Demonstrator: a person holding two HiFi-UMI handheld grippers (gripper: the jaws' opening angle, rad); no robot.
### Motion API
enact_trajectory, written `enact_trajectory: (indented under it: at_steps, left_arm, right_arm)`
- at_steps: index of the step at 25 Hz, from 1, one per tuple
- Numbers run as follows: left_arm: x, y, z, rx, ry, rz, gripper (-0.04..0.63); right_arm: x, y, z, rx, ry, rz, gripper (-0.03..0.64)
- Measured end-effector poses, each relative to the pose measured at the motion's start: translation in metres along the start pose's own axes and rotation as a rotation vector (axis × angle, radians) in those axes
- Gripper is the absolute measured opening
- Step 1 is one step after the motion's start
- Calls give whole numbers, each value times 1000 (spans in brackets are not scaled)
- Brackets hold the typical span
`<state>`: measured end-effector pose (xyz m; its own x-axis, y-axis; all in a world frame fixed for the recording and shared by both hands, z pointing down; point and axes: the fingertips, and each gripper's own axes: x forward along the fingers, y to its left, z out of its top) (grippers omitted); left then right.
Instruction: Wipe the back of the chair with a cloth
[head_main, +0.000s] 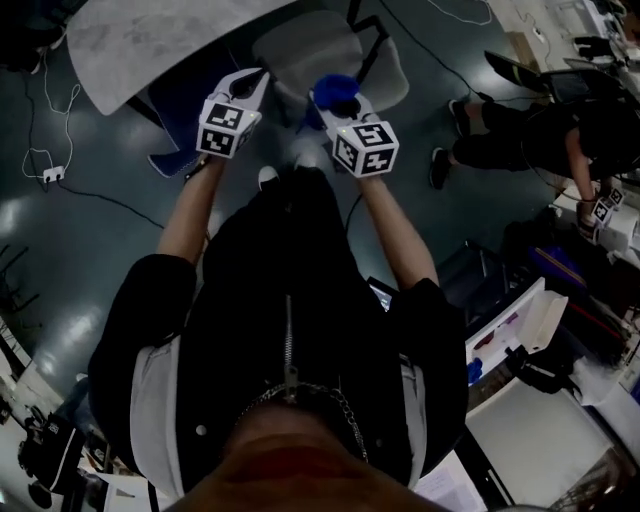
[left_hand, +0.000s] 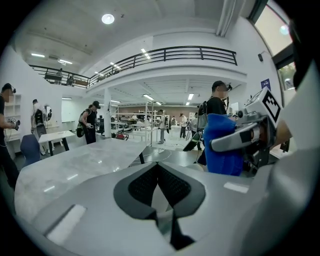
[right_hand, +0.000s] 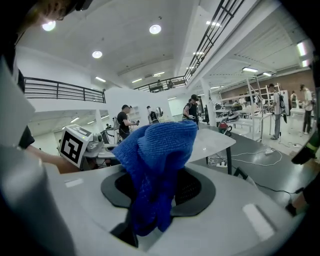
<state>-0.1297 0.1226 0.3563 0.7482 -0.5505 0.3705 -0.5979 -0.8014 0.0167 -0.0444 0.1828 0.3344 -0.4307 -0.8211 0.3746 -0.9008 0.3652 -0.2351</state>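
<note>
A blue cloth (right_hand: 157, 165) hangs bunched from my right gripper (right_hand: 159, 200), whose jaws are shut on it. In the head view the blue cloth (head_main: 337, 88) sticks out ahead of the right gripper (head_main: 328, 98), held up at chest height. My left gripper (head_main: 252, 85) is beside it on the left; in its own view the left gripper (left_hand: 158, 172) has its black pads (left_hand: 142, 187) together with nothing between them. The grey chair (head_main: 312, 45) stands on the floor just beyond both grippers, and neither touches it. The right gripper with the cloth (left_hand: 225, 145) also shows in the left gripper view.
A pale grey table (head_main: 150, 40) stands at the far left of the chair, also seen as the table top (left_hand: 75, 165). A person (head_main: 510, 140) crouches at the right. Cables and a power strip (head_main: 50, 175) lie on the dark floor. White furniture (head_main: 525, 320) is at my right.
</note>
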Motion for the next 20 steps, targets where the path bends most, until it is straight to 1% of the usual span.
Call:
enact_trajectory:
  at_steps: [3, 6, 9, 13, 20]
  left_arm:
    - [12, -5, -2, 6, 23, -26, 11]
    - [23, -1, -4, 2, 34, -23, 11]
    - [33, -2, -5, -5, 39, -23, 11]
    - [45, -5, -6, -15, 55, -26, 11]
    - [99, -2, 6, -10, 75, -47, 11]
  right_arm:
    - [1, -15, -5, 2, 23, -6, 161]
    - [6, -36, -10, 5, 39, -19, 161]
    - [5, -61, -16, 39, 46, -54, 161]
    - [5, -87, -14, 47, 40, -83, 161]
    - [25, -142, -6, 56, 57, -83, 161]
